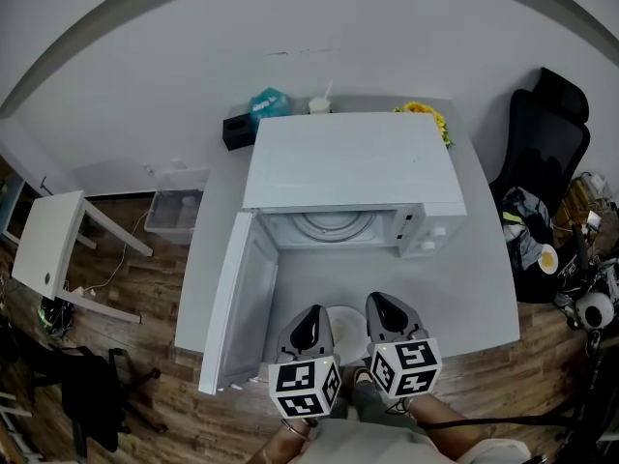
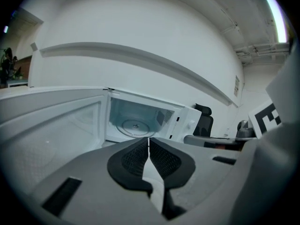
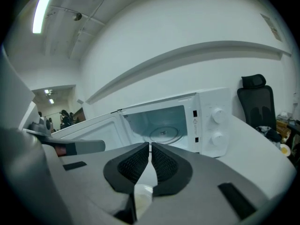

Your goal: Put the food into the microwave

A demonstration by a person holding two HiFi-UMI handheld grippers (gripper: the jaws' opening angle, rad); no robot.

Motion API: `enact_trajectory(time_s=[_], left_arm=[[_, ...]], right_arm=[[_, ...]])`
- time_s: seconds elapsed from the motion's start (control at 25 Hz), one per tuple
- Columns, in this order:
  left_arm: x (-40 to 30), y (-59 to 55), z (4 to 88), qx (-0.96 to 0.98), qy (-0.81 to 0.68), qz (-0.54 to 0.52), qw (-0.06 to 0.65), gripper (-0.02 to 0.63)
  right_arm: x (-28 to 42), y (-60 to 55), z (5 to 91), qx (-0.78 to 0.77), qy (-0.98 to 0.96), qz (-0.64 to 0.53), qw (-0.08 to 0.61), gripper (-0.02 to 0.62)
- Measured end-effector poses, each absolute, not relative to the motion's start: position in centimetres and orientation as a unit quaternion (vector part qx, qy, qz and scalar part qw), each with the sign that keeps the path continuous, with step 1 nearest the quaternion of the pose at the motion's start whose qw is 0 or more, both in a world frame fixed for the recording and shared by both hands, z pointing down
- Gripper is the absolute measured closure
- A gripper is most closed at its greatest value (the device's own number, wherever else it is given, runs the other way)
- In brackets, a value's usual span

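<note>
The white microwave (image 1: 353,162) stands on the white table (image 1: 484,288) with its door (image 1: 237,298) swung open to the left. Its glass turntable (image 1: 334,225) is bare, as the gripper views also show (image 2: 135,124) (image 3: 162,133). A white bowl (image 1: 346,334) sits low near the table's front edge, between my two grippers. My left gripper (image 1: 309,315) (image 2: 149,142) is shut on the bowl's left wall (image 2: 153,191). My right gripper (image 1: 385,303) (image 3: 150,146) is shut on its right wall (image 3: 142,193). What is in the bowl stays hidden.
A black office chair (image 1: 542,162) stands right of the table. Behind the microwave are a teal tissue box (image 1: 269,102), a black box (image 1: 237,130), a cup (image 1: 319,104) and yellow flowers (image 1: 426,112). On the floor at left are a plastic bin (image 1: 174,211) and a small white table (image 1: 53,245).
</note>
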State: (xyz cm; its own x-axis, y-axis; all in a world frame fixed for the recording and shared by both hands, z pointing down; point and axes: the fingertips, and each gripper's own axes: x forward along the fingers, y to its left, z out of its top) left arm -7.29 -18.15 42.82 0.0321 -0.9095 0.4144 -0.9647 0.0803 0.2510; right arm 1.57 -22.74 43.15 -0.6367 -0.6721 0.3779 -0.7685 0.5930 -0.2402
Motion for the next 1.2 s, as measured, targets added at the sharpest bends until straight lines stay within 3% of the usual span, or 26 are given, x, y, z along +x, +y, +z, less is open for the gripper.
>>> enact_trajectory(time_s=[0.16, 0.28, 1.2], left_arm=[[-7.6, -17.7, 45.4, 0.659, -0.697, 0.059, 0.277, 0.600], [-7.7, -17.3, 47.6, 0.647, -0.696, 0.062, 0.304, 0.518], [-8.6, -12.6, 59.9, 0.567, -0.707, 0.100, 0.410, 0.515]], right_arm=[[1.8, -22.8, 45.5, 0.400, -0.880, 0.218, 0.139, 0.575], [2.0, -22.8, 47.4, 0.396, -0.875, 0.232, 0.153, 0.557], [3.1, -20.2, 60.0, 0.365, -0.843, 0.290, 0.269, 0.534]])
